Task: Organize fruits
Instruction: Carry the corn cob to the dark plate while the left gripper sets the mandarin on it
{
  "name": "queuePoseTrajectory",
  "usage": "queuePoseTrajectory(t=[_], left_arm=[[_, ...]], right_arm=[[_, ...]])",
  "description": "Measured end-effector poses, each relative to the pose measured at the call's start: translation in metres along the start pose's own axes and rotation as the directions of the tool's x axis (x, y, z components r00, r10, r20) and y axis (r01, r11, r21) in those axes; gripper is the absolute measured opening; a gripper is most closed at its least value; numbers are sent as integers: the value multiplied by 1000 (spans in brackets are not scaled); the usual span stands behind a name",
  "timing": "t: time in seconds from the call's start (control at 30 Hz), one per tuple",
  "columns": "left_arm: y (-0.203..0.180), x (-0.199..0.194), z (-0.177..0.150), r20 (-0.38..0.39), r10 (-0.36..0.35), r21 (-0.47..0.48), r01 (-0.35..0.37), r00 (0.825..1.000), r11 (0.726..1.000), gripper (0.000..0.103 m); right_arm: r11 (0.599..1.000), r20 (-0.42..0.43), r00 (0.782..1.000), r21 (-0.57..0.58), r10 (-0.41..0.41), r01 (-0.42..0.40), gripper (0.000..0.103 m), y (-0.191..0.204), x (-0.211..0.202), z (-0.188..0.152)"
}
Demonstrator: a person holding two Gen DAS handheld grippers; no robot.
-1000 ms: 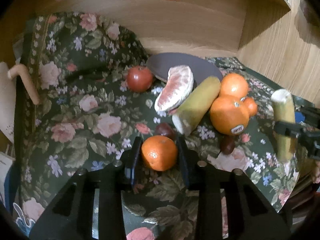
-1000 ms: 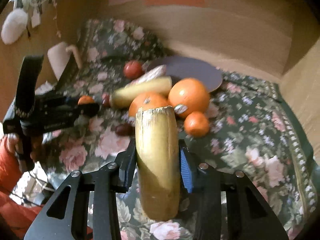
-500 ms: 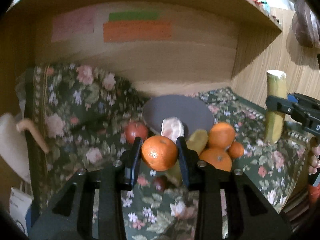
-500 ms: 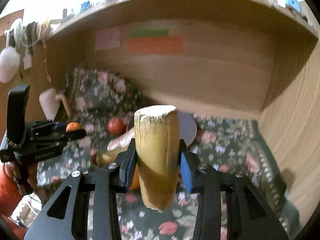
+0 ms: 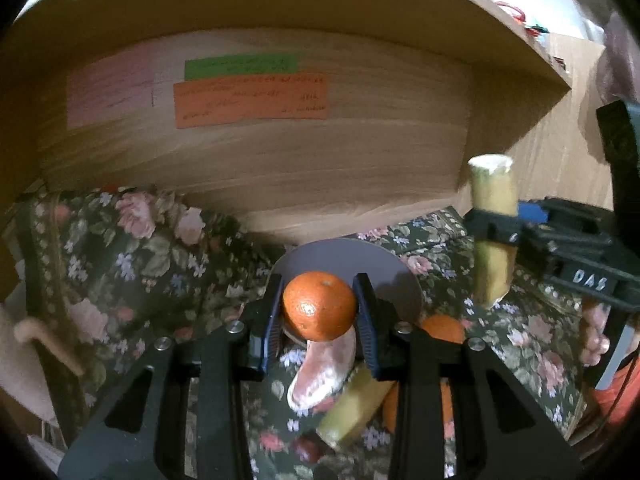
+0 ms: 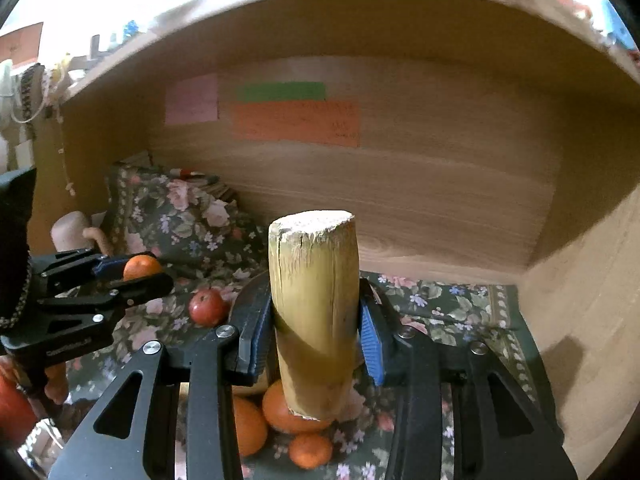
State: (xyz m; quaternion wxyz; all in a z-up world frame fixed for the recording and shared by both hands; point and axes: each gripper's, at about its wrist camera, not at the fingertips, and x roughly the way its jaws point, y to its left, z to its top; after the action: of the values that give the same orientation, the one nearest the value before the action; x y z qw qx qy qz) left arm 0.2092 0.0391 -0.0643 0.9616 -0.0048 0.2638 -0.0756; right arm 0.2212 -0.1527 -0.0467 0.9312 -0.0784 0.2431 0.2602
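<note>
My left gripper (image 5: 319, 314) is shut on a small orange (image 5: 319, 306) and holds it in the air above the grey plate (image 5: 384, 268); it also shows in the right wrist view (image 6: 140, 274). My right gripper (image 6: 314, 328) is shut on an upright yellow-green cane piece (image 6: 314, 300), held high over the fruit pile; it also shows in the left wrist view (image 5: 491, 220). Below lie a pomelo segment (image 5: 326, 372), a second cane piece (image 5: 352, 408), several oranges (image 6: 280, 412) and a red apple (image 6: 207, 306) on the floral cloth (image 5: 132, 264).
A wooden alcove with a back wall carrying pink, green and orange notes (image 5: 250, 96) encloses the cloth. A side wall (image 6: 592, 320) stands at the right. A beige hooked object (image 5: 44, 340) lies at the far left. A dark small fruit (image 5: 306, 450) lies near the cane.
Both grippers have risen with their fruit and tilted up toward the back wall. The left one has carried the orange forward over the plate.
</note>
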Motion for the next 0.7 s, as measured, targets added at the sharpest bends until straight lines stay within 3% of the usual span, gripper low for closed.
queuePoseTrajectory(t=[0.43,0.7], left_arm=[[14,76,19,-100,3,-5,-4,995,1000,34],[15,121,15,-204,-5,13,7,979,1000,34]], right_arm=[[999,-140,990,32,28,-24,36,-16,75,6],[1000,-258,966,18,16,-12,36,-23,121,5]])
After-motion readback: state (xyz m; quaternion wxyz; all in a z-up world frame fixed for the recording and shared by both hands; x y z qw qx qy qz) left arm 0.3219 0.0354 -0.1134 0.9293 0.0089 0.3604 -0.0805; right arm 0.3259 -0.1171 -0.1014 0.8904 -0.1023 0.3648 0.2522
